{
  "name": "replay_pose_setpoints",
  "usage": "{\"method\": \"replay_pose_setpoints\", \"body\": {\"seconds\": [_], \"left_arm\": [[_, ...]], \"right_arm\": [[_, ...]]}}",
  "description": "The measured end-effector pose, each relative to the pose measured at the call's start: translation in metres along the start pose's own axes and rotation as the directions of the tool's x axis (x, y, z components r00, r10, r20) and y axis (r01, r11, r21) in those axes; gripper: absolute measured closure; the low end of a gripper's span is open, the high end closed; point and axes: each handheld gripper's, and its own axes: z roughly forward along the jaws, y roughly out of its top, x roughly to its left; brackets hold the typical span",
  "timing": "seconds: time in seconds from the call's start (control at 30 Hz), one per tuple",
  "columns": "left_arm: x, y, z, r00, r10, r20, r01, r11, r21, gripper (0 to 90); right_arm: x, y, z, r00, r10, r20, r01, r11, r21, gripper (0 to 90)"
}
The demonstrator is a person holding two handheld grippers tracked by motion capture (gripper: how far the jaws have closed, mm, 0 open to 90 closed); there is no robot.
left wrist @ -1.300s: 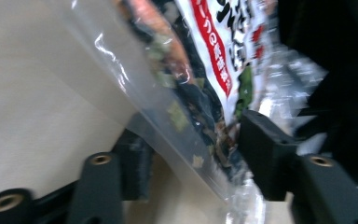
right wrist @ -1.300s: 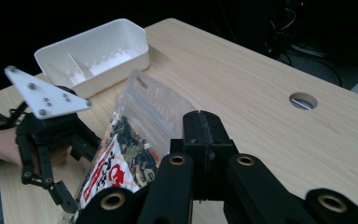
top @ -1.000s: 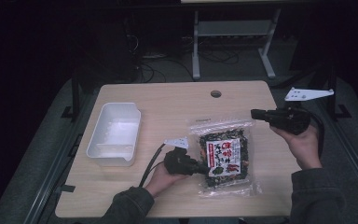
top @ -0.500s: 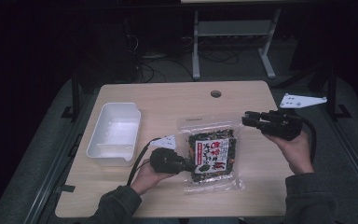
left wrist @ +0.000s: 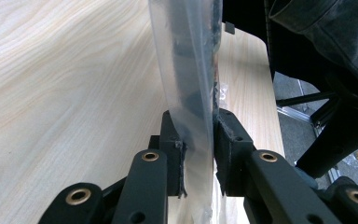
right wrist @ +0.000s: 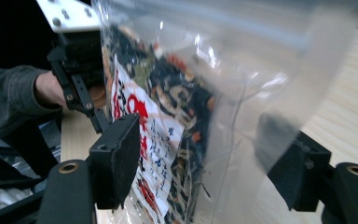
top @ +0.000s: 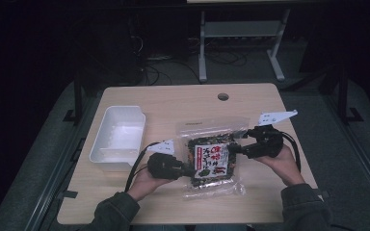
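A clear plastic bag (top: 211, 155) of dark dried food with a red-and-white label is held up off the wooden table (top: 173, 103), near its front middle. My left gripper (top: 190, 169) is shut on the bag's lower left edge. In the left gripper view its pads pinch the clear film (left wrist: 191, 93) at the gripper tips (left wrist: 198, 144). My right gripper (top: 236, 149) reaches the bag's right side. Its jaws have just been opening, and the bag (right wrist: 168, 102) hangs between the spread jaws of the right gripper (right wrist: 200, 154) without being pressed.
A white rectangular tray (top: 118, 137) sits on the left part of the table, close to the left hand. A round cable hole (top: 223, 96) lies near the table's far edge. Dark floor, cables and a metal stand (top: 241, 33) lie beyond.
The left gripper has drawn the bag leftward and lifted it off the table. The right gripper came down and left to the bag's right side, and its jaws spread apart.
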Motion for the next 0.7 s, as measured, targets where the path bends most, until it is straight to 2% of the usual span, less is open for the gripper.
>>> {"method": "replay_pose_setpoints", "body": {"seconds": [0.07, 0.3, 0.5, 0.53, 0.57, 0.6, 0.7], "left_arm": [[0.001, -0.001, -0.002, 1.0, 0.002, 0.002, -0.002, 1.0, -0.001, 74.6], [0.001, -0.002, -0.006, 0.9998, 0.016, 0.013, -0.016, 0.9999, 0.002, 74.5], [0.003, -0.003, -0.01, 0.9998, 0.016, 0.016, -0.016, 0.9999, -0.001, 74.1], [0.005, -0.003, -0.012, 0.9999, 0.006, 0.009, -0.006, 0.9999, -0.011, 73.8], [0.005, -0.003, -0.012, 0.9999, 0.006, 0.009, -0.006, 0.9999, -0.011, 73.5], [0.006, -0.003, -0.014, 1.0, -0.007, 0.004, 0.007, 0.9998, -0.021, 73.3], [0.008, -0.003, -0.015, 0.9999, -0.009, -0.005, 0.009, 0.9998, -0.019, 71.9]], "right_arm": [[0.0, 0.0, 0.006, 1.0, 0.002, -0.006, -0.002, 1.0, 0.013, 31.8], [0.001, -0.004, 0.019, 0.9973, -0.011, -0.073, 0.01, 1.0, -0.002, 43.3], [0.003, -0.007, 0.021, 0.9927, -0.02, -0.119, 0.018, 1.0, -0.015, 50.8], [0.004, -0.007, 0.02, 0.9892, -0.022, -0.145, 0.019, 1.0, -0.02, 56.1], [0.004, -0.007, 0.02, 0.9892, -0.022, -0.145, 0.019, 1.0, -0.02, 56.1], [0.007, -0.007, 0.019, 0.9862, -0.032, -0.162, 0.027, 0.999, -0.029, 63.2], [0.011, -0.006, 0.02, 0.9873, -0.043, -0.153, 0.04, 0.999, -0.026, 65.7]]}}
